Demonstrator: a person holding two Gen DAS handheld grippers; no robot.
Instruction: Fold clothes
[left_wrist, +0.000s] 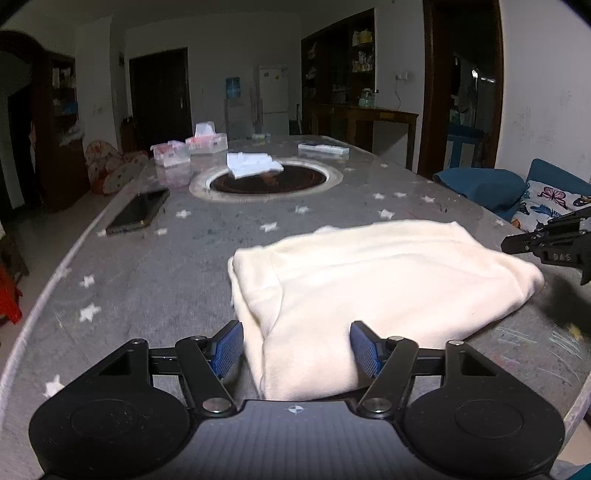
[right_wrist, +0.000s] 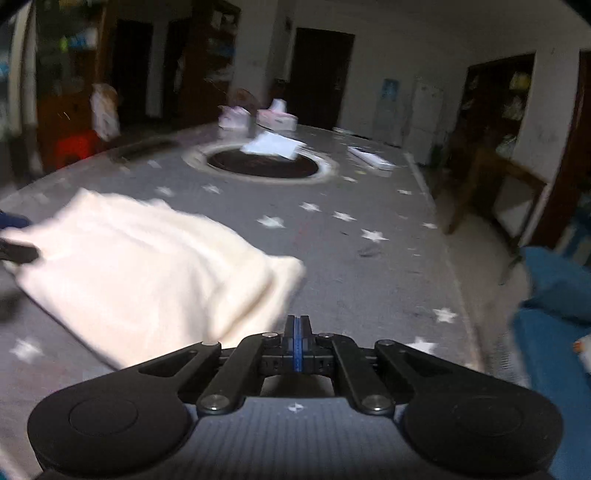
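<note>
A cream garment (left_wrist: 369, 273), folded into a thick rectangle, lies on the grey star-patterned table (left_wrist: 166, 277). My left gripper (left_wrist: 295, 343) straddles its near corner, and both blue pads (left_wrist: 364, 349) touch the bunched cloth between them. In the left wrist view my right gripper (left_wrist: 543, 245) hovers at the garment's right end, apart from the cloth. The right wrist view is blurred. It shows the right gripper (right_wrist: 297, 328) shut with nothing between its pads, just off the right corner of the garment (right_wrist: 140, 266). The left gripper's tip (right_wrist: 18, 253) shows at the cloth's far left edge.
A phone (left_wrist: 138, 212) lies near the table's left edge. A round dark inset (left_wrist: 269, 181) in mid-table carries a white folded item (left_wrist: 251, 164). Tissue boxes (left_wrist: 207, 142) stand behind it. A blue sofa (right_wrist: 554, 295) runs along the table's right side.
</note>
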